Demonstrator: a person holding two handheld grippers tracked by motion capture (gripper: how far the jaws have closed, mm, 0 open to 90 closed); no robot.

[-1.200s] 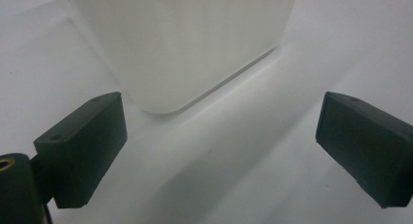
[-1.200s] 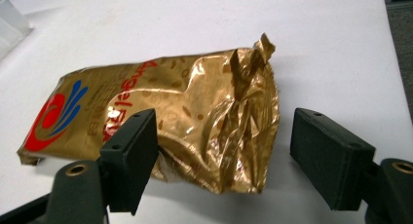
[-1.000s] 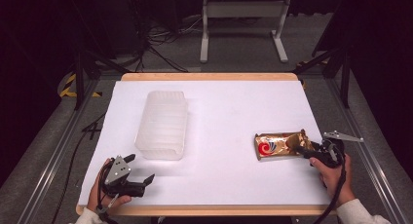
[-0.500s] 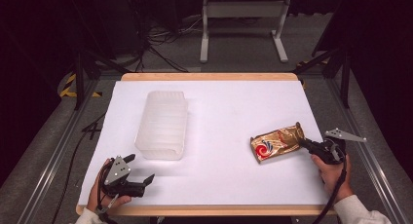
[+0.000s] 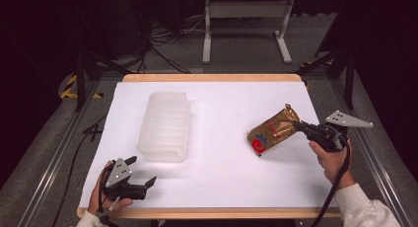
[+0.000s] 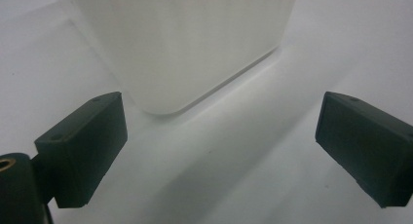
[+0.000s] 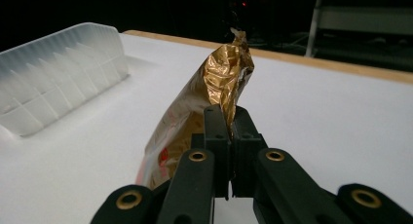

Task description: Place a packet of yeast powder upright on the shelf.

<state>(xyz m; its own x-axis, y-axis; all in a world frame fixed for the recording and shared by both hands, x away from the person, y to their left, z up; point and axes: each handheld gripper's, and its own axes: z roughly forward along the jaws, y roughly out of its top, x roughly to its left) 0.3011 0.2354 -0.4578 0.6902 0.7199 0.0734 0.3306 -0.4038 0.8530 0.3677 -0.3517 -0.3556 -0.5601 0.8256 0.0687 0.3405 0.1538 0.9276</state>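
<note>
R gripper [image 5: 297,124]: jaws closed tight on the crimped end seam of the gold foil pouch [image 5: 272,131]. In the right gripper view the pouch [image 7: 204,102] hangs from that seam between the pinched jaws, body drooping down and away. In the high view the pouch is tilted, its lower end w/ the red logo pointing toward table centre, over the right half of the white table [image 5: 231,103]; whether that lower end touches the surface cannot be told.

L gripper [image 5: 136,173]: jaws spread wide, holding nothing, at the near-left corner of the table. In the left gripper view its pads [image 6: 83,146] flank the near corner of the ribbed translucent container [image 6: 195,39], not touching it. The container [image 5: 165,126] sits left of centre, well apart from the pouch.

Probable step: carry pouch to container.

Risks:
- Grip is on the seam only, thin foil. Fast swing → seam slips out or tears; pouch drops.
- Pouch hangs loose below the jaws. Low transit → lower end drags on table or snags container rim.
- Container looks light, unrestrained. Contact from pouch → it slides or tips unless L gripper braces it.
</note>
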